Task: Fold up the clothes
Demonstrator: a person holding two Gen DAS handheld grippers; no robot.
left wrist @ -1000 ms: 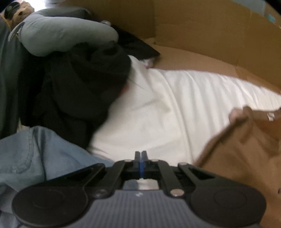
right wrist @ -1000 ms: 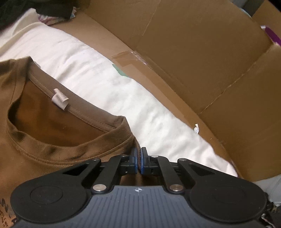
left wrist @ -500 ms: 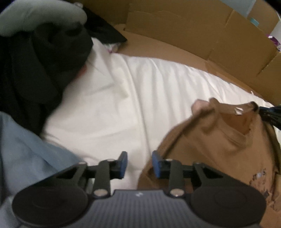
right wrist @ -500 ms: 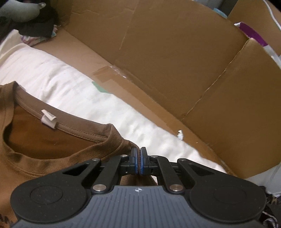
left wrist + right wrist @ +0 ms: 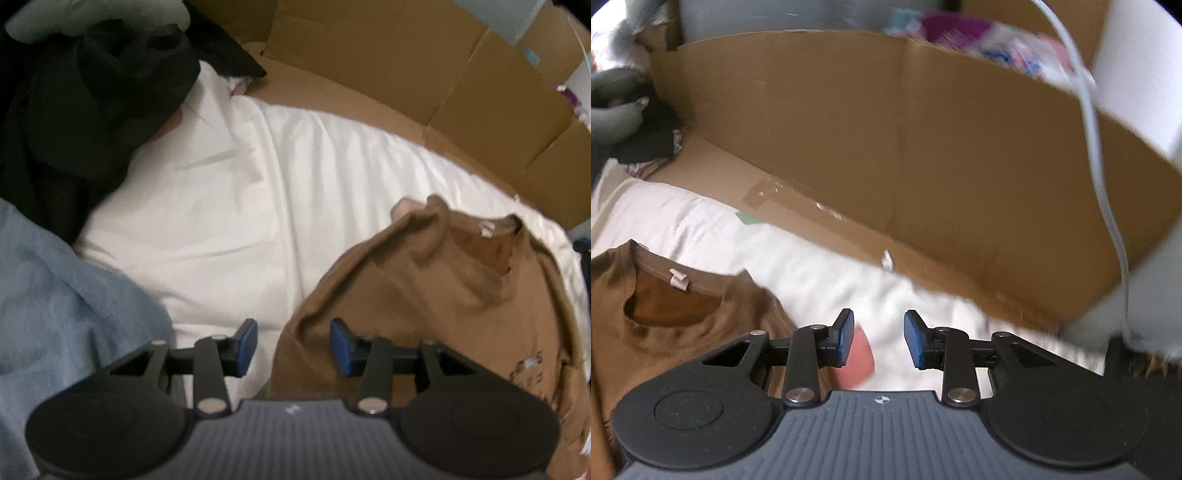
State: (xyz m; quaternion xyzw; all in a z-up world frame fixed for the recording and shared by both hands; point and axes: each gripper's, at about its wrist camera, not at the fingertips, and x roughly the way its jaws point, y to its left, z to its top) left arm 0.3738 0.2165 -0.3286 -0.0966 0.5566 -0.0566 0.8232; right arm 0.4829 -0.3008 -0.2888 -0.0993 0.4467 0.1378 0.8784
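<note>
Item: brown shirt (image 5: 443, 295) — lies rumpled on the white sheet (image 5: 240, 206), neck opening and its white tag (image 5: 679, 278) facing up, collar toward the cardboard wall (image 5: 886, 129). You have it spread roughly flat, probably so the fold can start from the shoulders.

Item: left gripper (image 5: 293, 347) — your jaws are opening, nothing pinched. The shirt's near edge sits under and just beside the right-hand pad; the other pad hangs over bare sheet.

Item: right gripper (image 5: 879, 338) — jaws opening, nothing between them but sheet. The shirt's shoulder lies just left of it. A pinkish patch under the left pad is too blurred to identify.

Item: pile of dark clothes (image 5: 92, 103) at the far left, with blue denim (image 5: 62, 295) nearer — unfolded stock, kept clear of your working patch.

Judgement: the shirt is laid out and released; folding itself looks not yet begun.
</note>
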